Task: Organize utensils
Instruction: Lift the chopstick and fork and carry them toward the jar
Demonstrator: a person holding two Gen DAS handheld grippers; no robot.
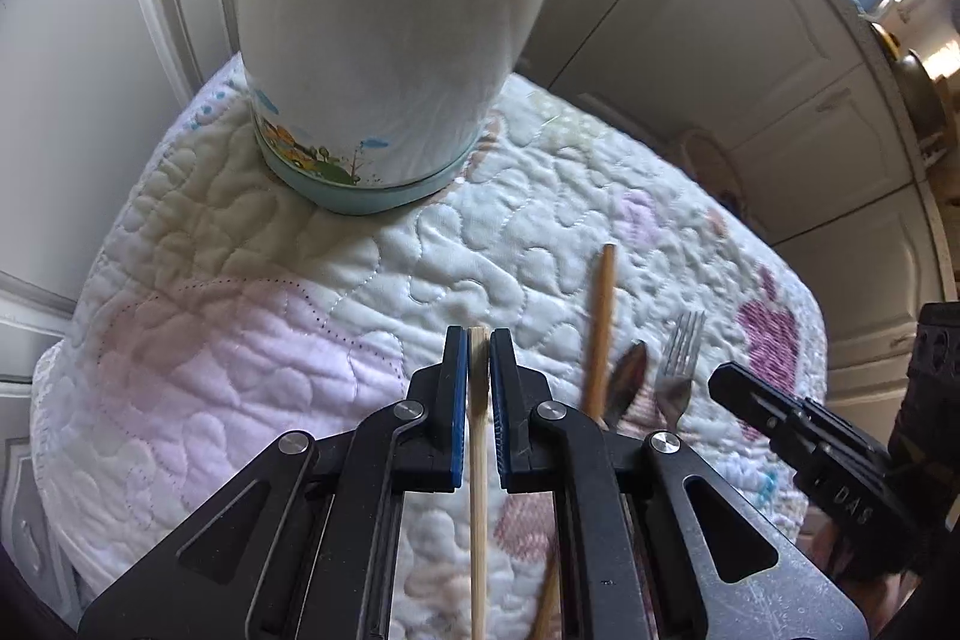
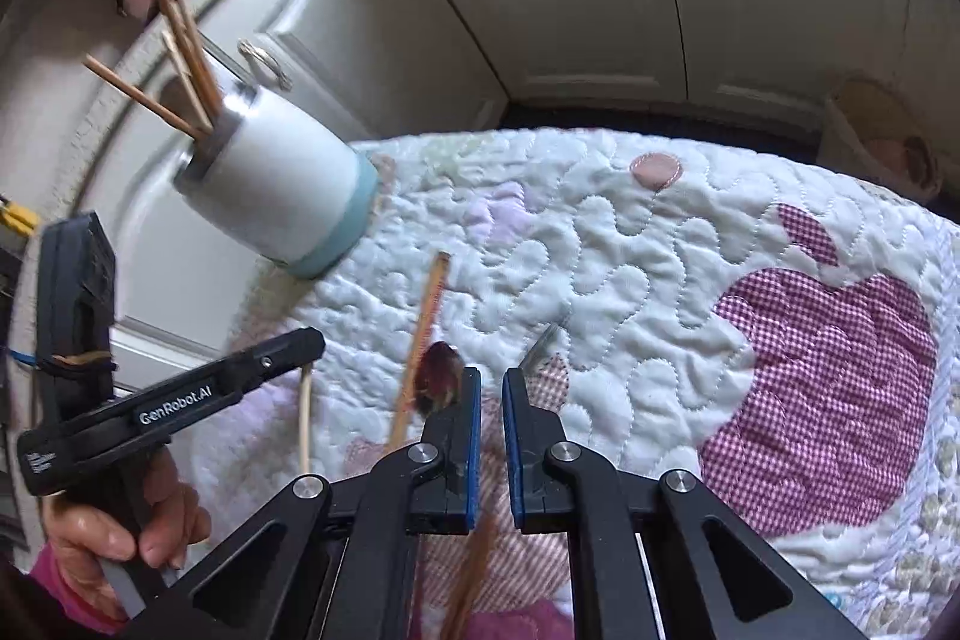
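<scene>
My left gripper is shut on a pale wooden chopstick, held above the quilt in front of the white holder cup. The cup holds several wooden chopsticks. A darker chopstick, a metal spoon and a fork lie on the quilt to the right. My right gripper is slightly open and empty, low over the spoon and fork, with the chopstick just left. The left gripper shows at left.
A quilted cloth with pink patches covers the round table. White cabinet doors stand behind. The person's hand holds the left gripper's handle.
</scene>
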